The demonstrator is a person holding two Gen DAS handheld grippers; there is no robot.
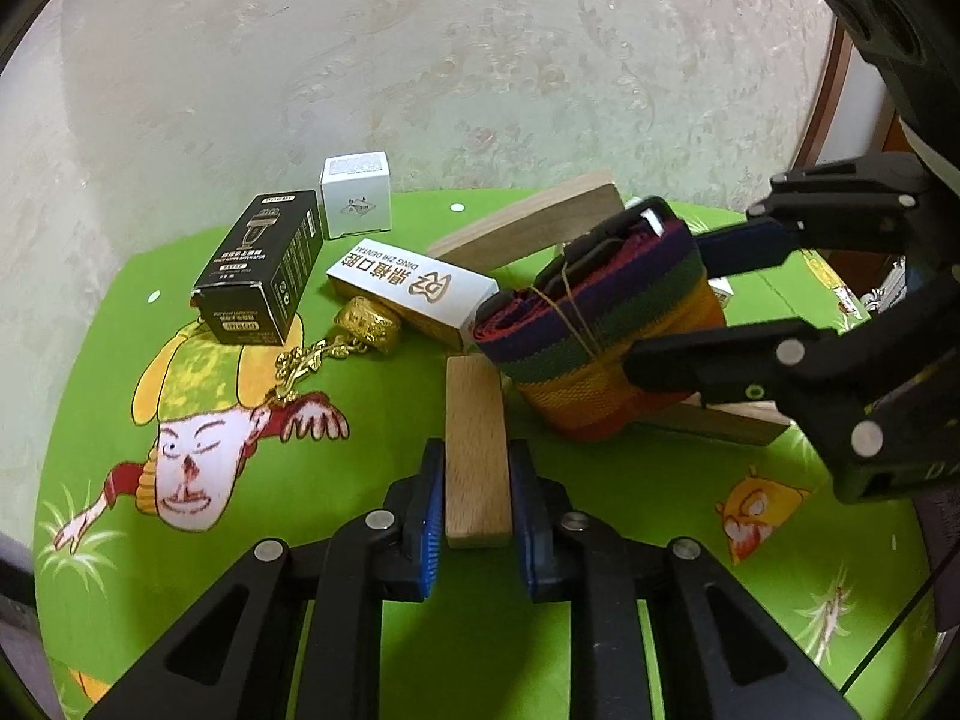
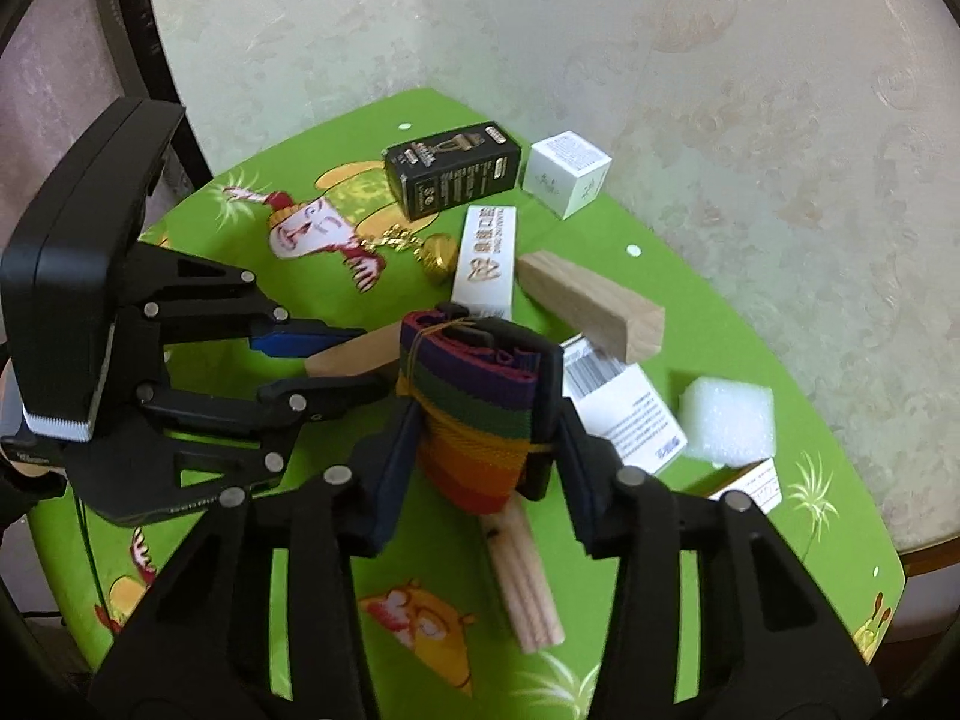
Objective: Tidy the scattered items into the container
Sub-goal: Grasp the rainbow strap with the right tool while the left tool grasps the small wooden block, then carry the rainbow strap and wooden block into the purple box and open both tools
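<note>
Looking over the green cartoon-printed table (image 1: 360, 570), I see it set against a pale patterned wall (image 1: 300, 60), with the clutter gathered toward its far side. Biggest among it is a long wooden block (image 2: 591, 306) lying tilted beside the white dental box (image 1: 414, 288), then the black razor box (image 1: 258, 267) and the white cube box (image 1: 355, 197) just behind it. A white foam piece (image 2: 727, 417) sits near the right edge, next to a printed white carton (image 2: 630, 414). I have my right gripper (image 2: 480, 420) pinching the rolled rainbow strap (image 2: 474, 420), both pads pressed on its sides, above another wooden stick (image 2: 528, 588). My left gripper (image 1: 477, 480) is clamped on a small wooden block (image 1: 477, 450) resting on the table, just beside the strap. Smallest is the gold trinket (image 1: 366, 321) with its chain, touching the dental box. I can make out no container in either view.
</note>
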